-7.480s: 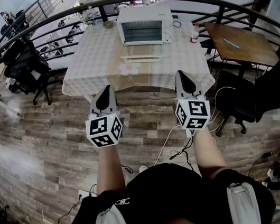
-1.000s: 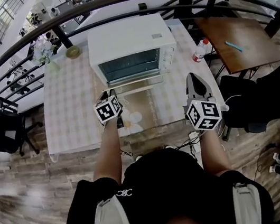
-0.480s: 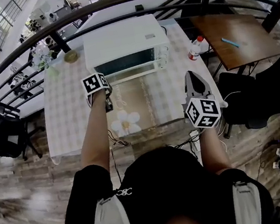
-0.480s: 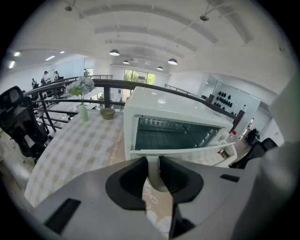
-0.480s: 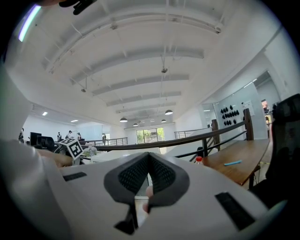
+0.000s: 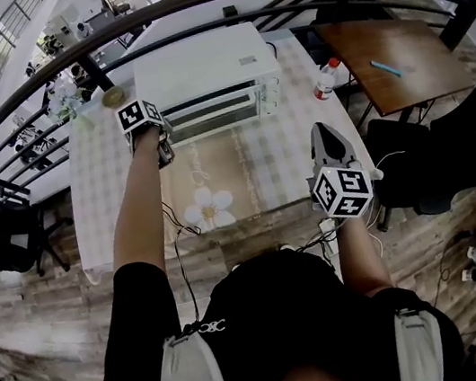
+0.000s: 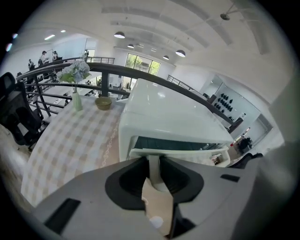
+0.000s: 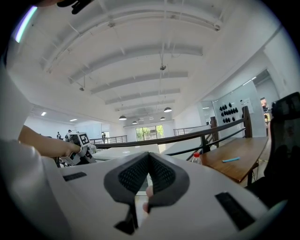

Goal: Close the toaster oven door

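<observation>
The toaster oven [image 6: 204,77] sits at twelve o'clock on the tabletop [image 6: 122,205], its door [image 7: 173,144] nearly shut. The left claw [image 7: 153,164], just loosening, pinches the door's stiff, light handle [image 7: 187,152]. The right claw [image 8: 149,161] is clenched and empty.

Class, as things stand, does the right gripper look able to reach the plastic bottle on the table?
Probably yes. The right gripper hovers over the front right of the table, and the bottle stands just beyond it, with only bare cloth between them.
</observation>
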Tool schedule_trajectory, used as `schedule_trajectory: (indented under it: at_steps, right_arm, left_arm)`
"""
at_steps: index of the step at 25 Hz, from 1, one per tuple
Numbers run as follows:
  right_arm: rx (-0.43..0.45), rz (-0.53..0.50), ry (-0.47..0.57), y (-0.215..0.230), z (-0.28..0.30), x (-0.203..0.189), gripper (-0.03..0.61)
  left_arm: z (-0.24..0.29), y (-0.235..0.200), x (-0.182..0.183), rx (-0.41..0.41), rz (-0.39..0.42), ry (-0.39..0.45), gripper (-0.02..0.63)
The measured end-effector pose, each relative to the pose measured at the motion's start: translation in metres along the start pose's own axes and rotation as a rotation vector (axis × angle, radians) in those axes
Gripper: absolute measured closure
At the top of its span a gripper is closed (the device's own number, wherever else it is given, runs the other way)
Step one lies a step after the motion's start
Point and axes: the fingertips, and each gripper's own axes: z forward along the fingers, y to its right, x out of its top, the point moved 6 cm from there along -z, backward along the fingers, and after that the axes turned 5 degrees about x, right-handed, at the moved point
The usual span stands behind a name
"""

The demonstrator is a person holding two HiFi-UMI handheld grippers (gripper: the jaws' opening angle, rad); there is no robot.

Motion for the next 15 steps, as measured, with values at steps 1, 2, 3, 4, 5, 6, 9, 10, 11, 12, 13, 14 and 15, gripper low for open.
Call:
schedule_trajectory:
  at_steps: [1,2,3,4,5,6,9,10,11,12,13,14,15]
  right_arm:
    - [0.003,-0.002,-0.001,0.0,0.001,0.0,0.584]
    - [0.005,-0.005,-0.003,-0.001,0.002,-0.001,0.584]
    - [0.006,-0.006,-0.006,0.0,0.003,-0.002,0.584]
    - [0.006,-0.006,-0.008,0.0,0.003,-0.003,0.584]
    - [0.005,-0.006,-0.01,0.001,0.004,-0.004,0.586]
    - [0.004,-0.005,-0.011,0.001,0.005,-0.004,0.584]
    - [0.006,-0.007,-0.015,0.001,0.007,-0.002,0.584]
    - [0.008,-0.009,-0.016,0.001,0.008,-0.001,0.584]
    - [0.009,-0.012,-0.017,0.001,0.008,-0.001,0.584]
    - [0.01,-0.015,-0.018,0.001,0.009,0.0,0.584]
    - [0.01,-0.017,-0.02,0.002,0.009,0.0,0.584]
    - [0.011,-0.017,-0.022,0.002,0.01,0.0,0.585]
    - [0.012,-0.017,-0.023,0.003,0.01,-0.001,0.584]
  left_arm:
    - [0.002,0.0,0.003,-0.002,-0.008,-0.01,0.511]
    - [0.003,0.0,0.006,-0.006,-0.015,-0.019,0.511]
    - [0.005,-0.001,0.009,-0.011,-0.02,-0.029,0.511]
    - [0.006,-0.001,0.011,-0.015,-0.025,-0.037,0.511]
    - [0.007,-0.002,0.013,-0.019,-0.029,-0.045,0.509]
    - [0.008,-0.002,0.015,-0.02,-0.032,-0.052,0.509]
    - [0.008,-0.002,0.019,-0.016,-0.036,-0.073,0.509]
    - [0.008,-0.002,0.02,-0.015,-0.035,-0.082,0.509]
    - [0.007,-0.002,0.02,-0.015,-0.035,-0.089,0.508]
    - [0.007,-0.002,0.021,-0.017,-0.035,-0.094,0.508]
    - [0.007,-0.002,0.022,-0.016,-0.033,-0.097,0.508]
    - [0.007,-0.002,0.022,-0.013,-0.028,-0.098,0.508]
    - [0.007,-0.001,0.023,-0.006,-0.02,-0.1,0.508]
